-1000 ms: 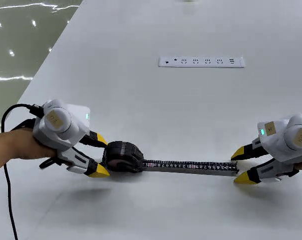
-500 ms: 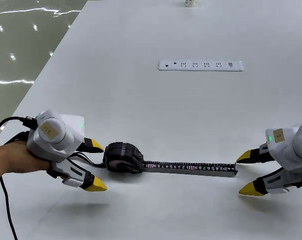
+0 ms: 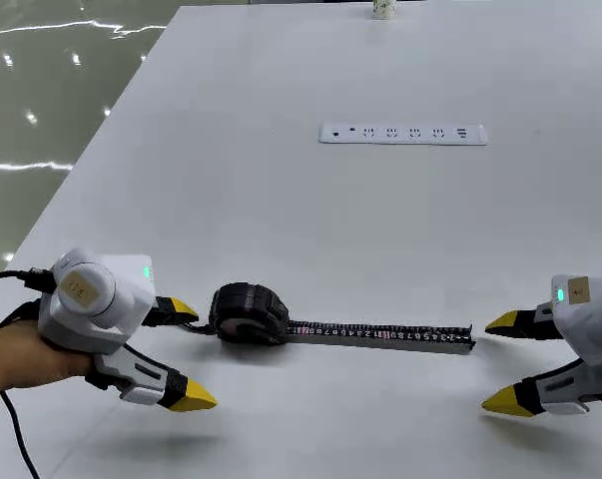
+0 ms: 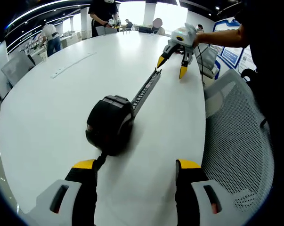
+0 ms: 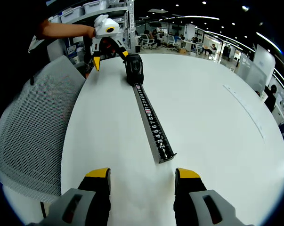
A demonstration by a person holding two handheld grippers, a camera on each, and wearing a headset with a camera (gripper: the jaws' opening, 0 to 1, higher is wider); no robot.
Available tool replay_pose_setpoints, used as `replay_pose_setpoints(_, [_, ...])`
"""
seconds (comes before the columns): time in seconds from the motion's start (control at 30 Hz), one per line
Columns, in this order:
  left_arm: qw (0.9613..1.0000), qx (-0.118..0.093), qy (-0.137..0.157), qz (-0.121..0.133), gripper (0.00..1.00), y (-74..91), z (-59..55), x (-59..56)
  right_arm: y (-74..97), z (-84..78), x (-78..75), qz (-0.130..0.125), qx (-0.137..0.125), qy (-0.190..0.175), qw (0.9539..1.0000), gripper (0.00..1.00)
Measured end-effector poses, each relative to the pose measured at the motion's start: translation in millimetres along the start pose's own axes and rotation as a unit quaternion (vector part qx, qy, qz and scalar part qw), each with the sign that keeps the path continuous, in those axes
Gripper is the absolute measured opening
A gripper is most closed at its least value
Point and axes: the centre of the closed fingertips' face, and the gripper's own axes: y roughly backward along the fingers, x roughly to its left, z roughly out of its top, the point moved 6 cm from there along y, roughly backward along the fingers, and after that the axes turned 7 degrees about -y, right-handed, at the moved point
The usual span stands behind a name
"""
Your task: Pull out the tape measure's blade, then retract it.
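Observation:
A black tape measure case (image 3: 248, 313) lies on the white table (image 3: 310, 220), and its blade (image 3: 380, 333) is drawn out flat to the right. My left gripper (image 3: 193, 353) stands open just left of the case, not touching it. In the left gripper view the case (image 4: 109, 124) sits just ahead of the yellow fingertips (image 4: 85, 165). My right gripper (image 3: 506, 361) stands open a short way right of the blade's end hook (image 3: 471, 335). The right gripper view shows the blade (image 5: 151, 123) ending in front of the open gripper (image 5: 144, 173), apart from it.
A white power strip (image 3: 402, 133) lies flat further back on the table. The table's left edge (image 3: 81, 170) drops to a glossy floor. A black cable (image 3: 6, 439) trails from the left gripper. A grey mesh chair (image 5: 33, 117) stands beside the table.
Both grippers have opened and backed away: the left let go of the case and moved left, the right released the blade tip and moved right. The blade stays extended.

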Motion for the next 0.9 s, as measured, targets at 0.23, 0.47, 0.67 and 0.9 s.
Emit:
replay_pose_setpoints(0.23, [0.9984,-0.031,0.033,0.033,0.69,1.6,-1.5,-7.0,3.0,-2.8,7.4,-0.021,-0.018,-0.023,0.9994,0.59])
replay_pose_setpoints(0.47, [0.9956,-0.046,0.066,0.048,0.73,-0.2,-2.2,-19.1,8.7,-1.8,14.5,-0.046,-0.040,-0.046,0.9971,0.63])
replay_pose_setpoints(0.67, [0.9921,-0.060,0.079,0.077,0.76,0.3,-0.4,-25.9,10.8,-3.4,23.5,-0.058,-0.051,-0.069,0.9947,0.68])
replay_pose_setpoints(0.9, [0.9863,-0.079,0.104,0.102,0.78,-1.5,3.7,-36.8,14.0,-2.9,33.6,-0.080,-0.071,-0.097,0.9895,0.72])
